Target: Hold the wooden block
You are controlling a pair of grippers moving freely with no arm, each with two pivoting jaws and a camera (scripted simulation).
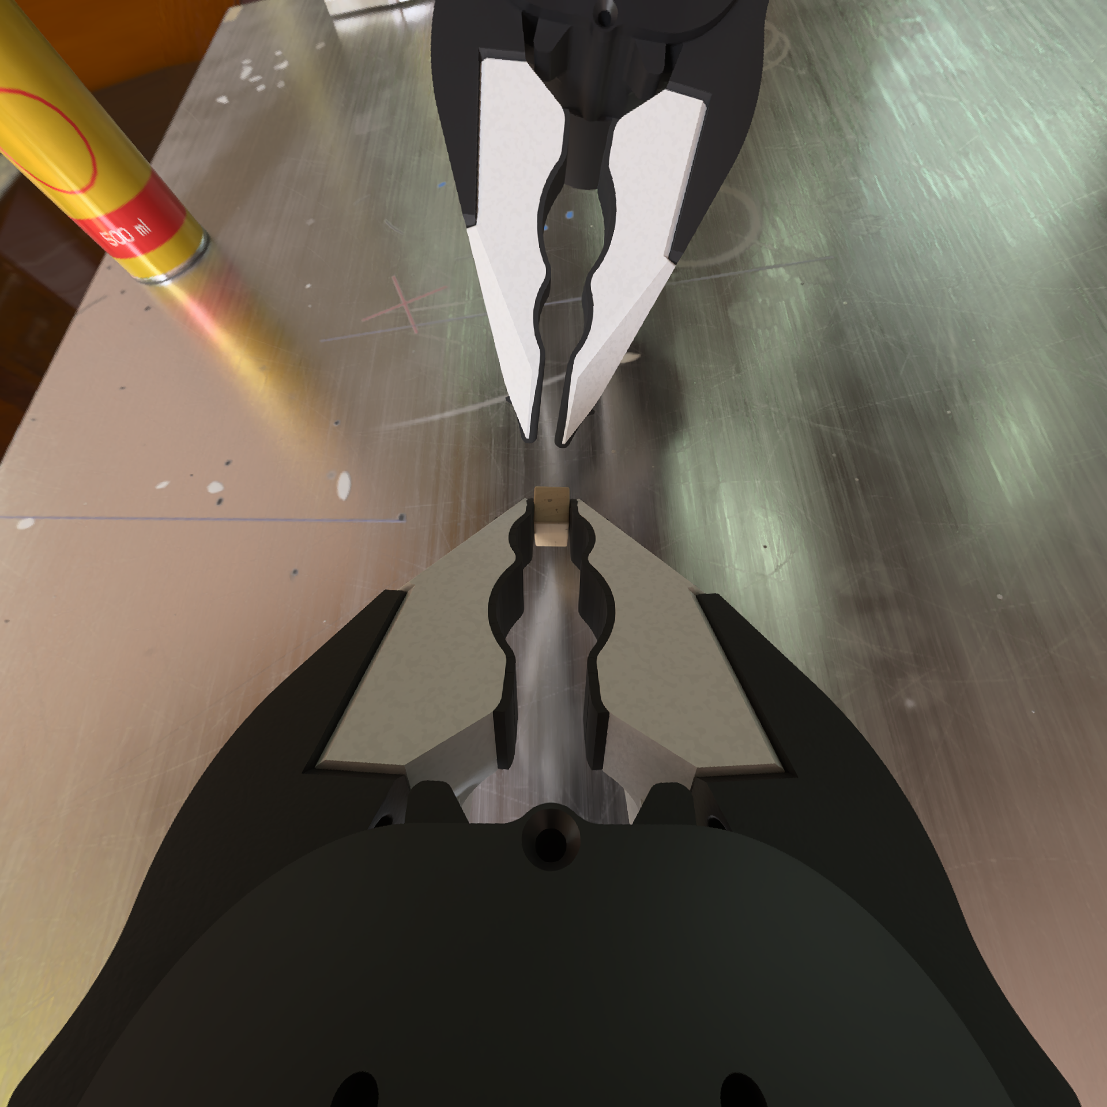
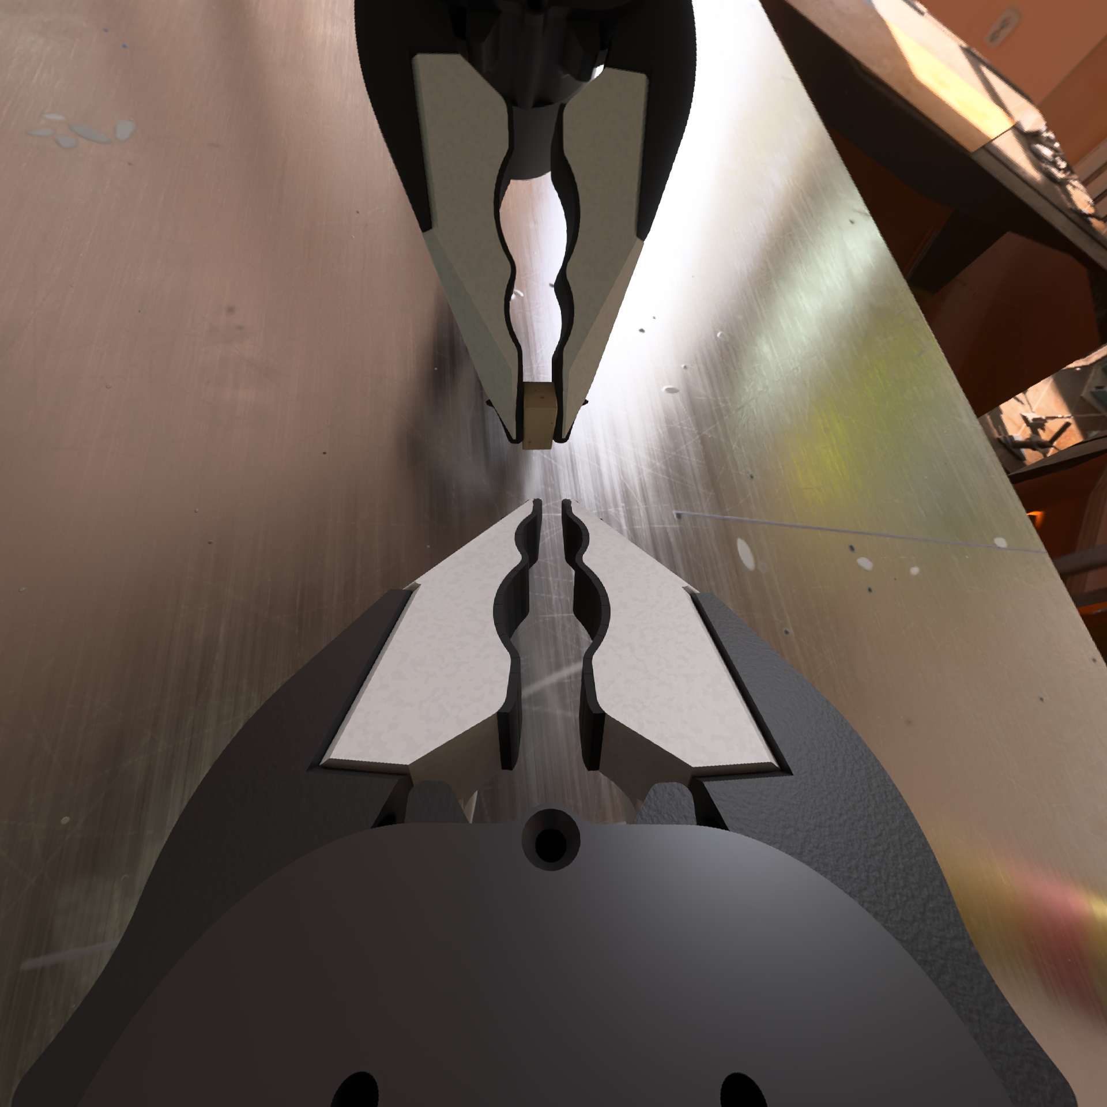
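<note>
A small pale wooden block [image 1: 551, 530] sits between the fingertips of my left gripper [image 1: 551, 509], which is shut on it just above the scratched metal table [image 1: 838, 419]. In the right wrist view the same block [image 2: 539, 413] shows pinched in the left gripper [image 2: 539, 440], its end sticking out past the tips. My right gripper [image 2: 550, 506] faces it tip to tip, a short gap away. Its jaws stand almost together with only a narrow slit and nothing between them. It also shows in the left wrist view [image 1: 545, 440].
A yellow and red spray can [image 1: 90, 156] stands at the table's far left, near the edge. In the right wrist view the table's edge runs down the right side, with a cluttered workbench [image 2: 958, 90] beyond it.
</note>
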